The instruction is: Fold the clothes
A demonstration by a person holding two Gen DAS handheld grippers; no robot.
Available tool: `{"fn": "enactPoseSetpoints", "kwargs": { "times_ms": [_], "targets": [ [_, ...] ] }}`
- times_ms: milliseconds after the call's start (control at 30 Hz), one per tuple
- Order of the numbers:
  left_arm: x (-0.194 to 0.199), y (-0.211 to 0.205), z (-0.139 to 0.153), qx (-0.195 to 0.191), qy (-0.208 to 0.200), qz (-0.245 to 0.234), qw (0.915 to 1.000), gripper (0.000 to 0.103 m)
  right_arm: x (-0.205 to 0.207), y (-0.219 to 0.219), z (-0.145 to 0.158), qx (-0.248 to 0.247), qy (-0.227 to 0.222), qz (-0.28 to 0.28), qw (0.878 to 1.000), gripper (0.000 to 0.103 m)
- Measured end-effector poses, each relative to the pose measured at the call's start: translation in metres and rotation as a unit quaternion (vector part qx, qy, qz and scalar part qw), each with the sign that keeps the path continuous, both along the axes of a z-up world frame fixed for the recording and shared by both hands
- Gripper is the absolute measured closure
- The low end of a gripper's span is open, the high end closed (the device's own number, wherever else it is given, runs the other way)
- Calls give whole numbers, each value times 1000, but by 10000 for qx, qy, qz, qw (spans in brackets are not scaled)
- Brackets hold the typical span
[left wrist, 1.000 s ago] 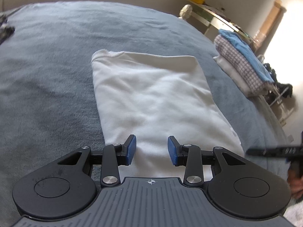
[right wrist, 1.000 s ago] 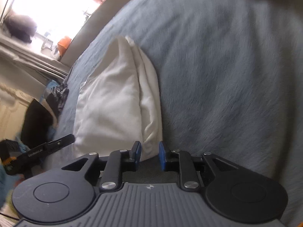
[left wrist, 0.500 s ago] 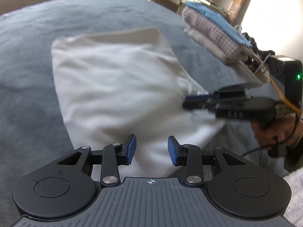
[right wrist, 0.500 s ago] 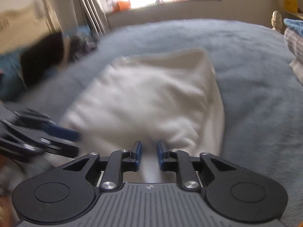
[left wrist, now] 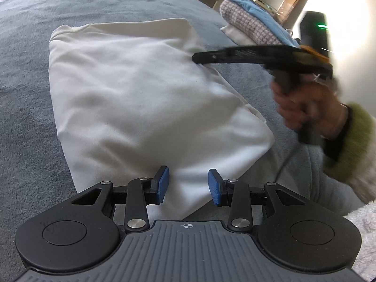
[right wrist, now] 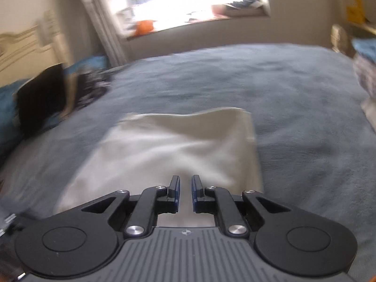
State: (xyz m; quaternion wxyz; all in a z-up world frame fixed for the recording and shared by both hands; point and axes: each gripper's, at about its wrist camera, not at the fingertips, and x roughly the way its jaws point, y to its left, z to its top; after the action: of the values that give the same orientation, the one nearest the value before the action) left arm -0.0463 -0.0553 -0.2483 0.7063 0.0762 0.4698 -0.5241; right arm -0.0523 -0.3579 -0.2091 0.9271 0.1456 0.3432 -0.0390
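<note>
Folded white garment (left wrist: 145, 108) lies on grey bedding (left wrist: 28, 127), left gripper (left wrist: 188, 184) parted at its 6 o'clock edge, right gripper (right wrist: 185, 193) seemingly nearly closed, empty, above it.

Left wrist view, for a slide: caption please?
Left gripper open over folded white garment on grey bedspread; right gripper alongside.

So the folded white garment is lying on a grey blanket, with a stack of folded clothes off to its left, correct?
Not quite: in the left wrist view the stack of folded clothes sits to the right of the folded white garment, which does lie on the grey blanket.
</note>
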Motion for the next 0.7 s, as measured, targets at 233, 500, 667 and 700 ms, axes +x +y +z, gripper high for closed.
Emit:
{"fn": "enactPoseSetpoints", "kwargs": {
  "times_ms": [233, 500, 667, 700],
  "targets": [
    [5, 4, -2, -86, 149, -53, 9998, 67, 7, -33, 18, 1023, -385, -210, 9938, 92],
    [6, 7, -4, -181, 236, -72, 9995, 66, 72, -73, -13, 2191, -83, -469, 9745, 92],
    [8, 10, -5, -216, 366, -49, 9991, 66, 85, -52, 10, 2495, -84, 304, 9679, 86],
    [9, 10, -6, -223, 396, -46, 9990, 66, 91, -44, 10, 2664, 32, 591, 9620, 81]
  ]
}}
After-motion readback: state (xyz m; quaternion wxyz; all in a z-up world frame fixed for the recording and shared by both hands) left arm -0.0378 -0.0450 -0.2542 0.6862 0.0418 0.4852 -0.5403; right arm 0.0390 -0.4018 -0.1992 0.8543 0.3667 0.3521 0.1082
